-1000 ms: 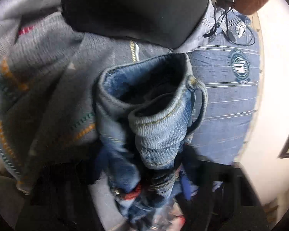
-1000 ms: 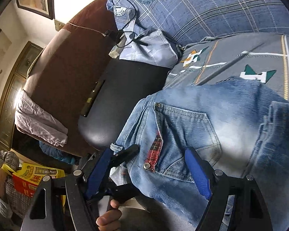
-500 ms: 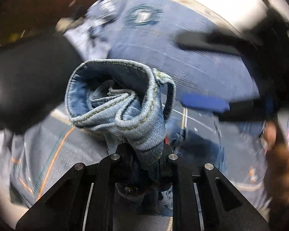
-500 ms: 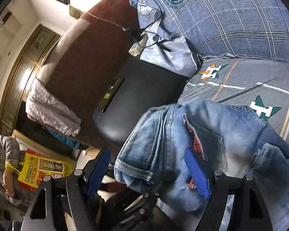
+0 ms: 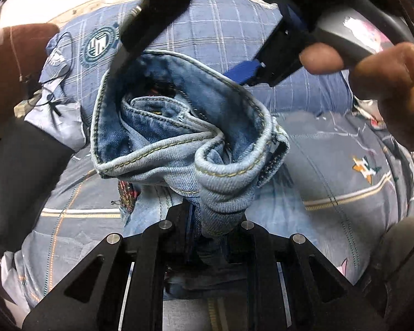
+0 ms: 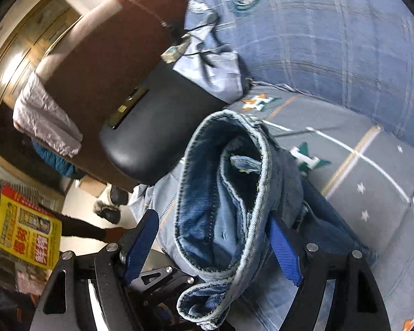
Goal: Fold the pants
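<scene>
The blue jeans [image 5: 179,149] hang bunched above the bed, waistband rolled open toward the camera. At the bottom of the left wrist view my left gripper [image 5: 212,226] is shut on a thick fold of the denim. My right gripper [image 5: 174,69] reaches in from above, held by a hand [image 5: 386,88]. In the right wrist view the jeans [image 6: 223,193] stand between the blue pads [image 6: 140,245] of my right gripper [image 6: 212,248], which is open wide; one pad sits against the cloth, the other is apart. The left gripper [image 6: 162,278] shows below it.
A grey patterned bedspread [image 5: 345,179] lies under the jeans, a blue plaid pillow [image 6: 317,27] behind them. A black chair seat [image 6: 151,127] and a brown chair back [image 6: 102,41] stand at the left, with a cable and charger [image 6: 176,49]. A yellow bag [image 6: 24,237] sits low left.
My left gripper rolled upright and rose with the jeans. The waistband swung up between the right gripper's open fingers, and the back pocket turned out of sight.
</scene>
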Motion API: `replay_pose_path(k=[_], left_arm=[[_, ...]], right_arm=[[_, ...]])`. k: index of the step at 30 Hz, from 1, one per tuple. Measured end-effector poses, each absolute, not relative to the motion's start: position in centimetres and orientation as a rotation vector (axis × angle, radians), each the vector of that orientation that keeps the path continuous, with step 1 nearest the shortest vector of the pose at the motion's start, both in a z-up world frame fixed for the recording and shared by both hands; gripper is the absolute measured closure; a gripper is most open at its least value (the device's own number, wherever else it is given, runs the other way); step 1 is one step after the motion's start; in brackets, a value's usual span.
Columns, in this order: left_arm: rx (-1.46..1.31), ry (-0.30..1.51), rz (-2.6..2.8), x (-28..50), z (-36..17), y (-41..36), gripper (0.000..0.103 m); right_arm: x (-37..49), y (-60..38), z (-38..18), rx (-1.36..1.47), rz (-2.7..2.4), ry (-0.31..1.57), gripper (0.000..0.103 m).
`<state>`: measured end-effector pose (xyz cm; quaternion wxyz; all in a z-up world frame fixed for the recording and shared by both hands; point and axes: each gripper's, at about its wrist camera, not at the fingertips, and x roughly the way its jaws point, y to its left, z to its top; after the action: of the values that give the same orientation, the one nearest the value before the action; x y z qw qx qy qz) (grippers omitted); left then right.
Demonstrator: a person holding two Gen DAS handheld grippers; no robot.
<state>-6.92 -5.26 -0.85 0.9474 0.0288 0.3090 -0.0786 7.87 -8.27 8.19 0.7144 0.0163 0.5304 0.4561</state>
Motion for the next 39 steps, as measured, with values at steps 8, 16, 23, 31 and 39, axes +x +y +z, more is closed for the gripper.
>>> replay_pose_path(k=[8, 16, 23, 31, 39], left_arm=[[0.222, 0.591, -0.217, -8.5, -0.7, -10.1, 0.088], [0.378, 0.576, -0.248, -9.2, -2.0, -12.9, 0.088], [0.428, 0.600, -0.280, -9.2, -2.9, -13.9, 0.088], [0.375, 0.617, -0.315, -9.3, -2.4, -13.0, 0.088], [0.282, 0.599, -0.364, -10.0, -0.3, -10.6, 0.088]], right_arm=[[8.3, -13.6, 7.0, 0.107, 0.926, 1.197, 0.025], [10.0, -16.7, 6.1, 0.181, 0.826, 1.226, 0.025], [11.4, -20.4, 4.8, 0.362, 0.770, 1.227, 0.025], [11.2, -21.6, 0.9, 0.358, 0.690, 1.253, 0.063], [9.9, -24.7, 1.7, 0.509, 0.788, 1.161, 0.085]])
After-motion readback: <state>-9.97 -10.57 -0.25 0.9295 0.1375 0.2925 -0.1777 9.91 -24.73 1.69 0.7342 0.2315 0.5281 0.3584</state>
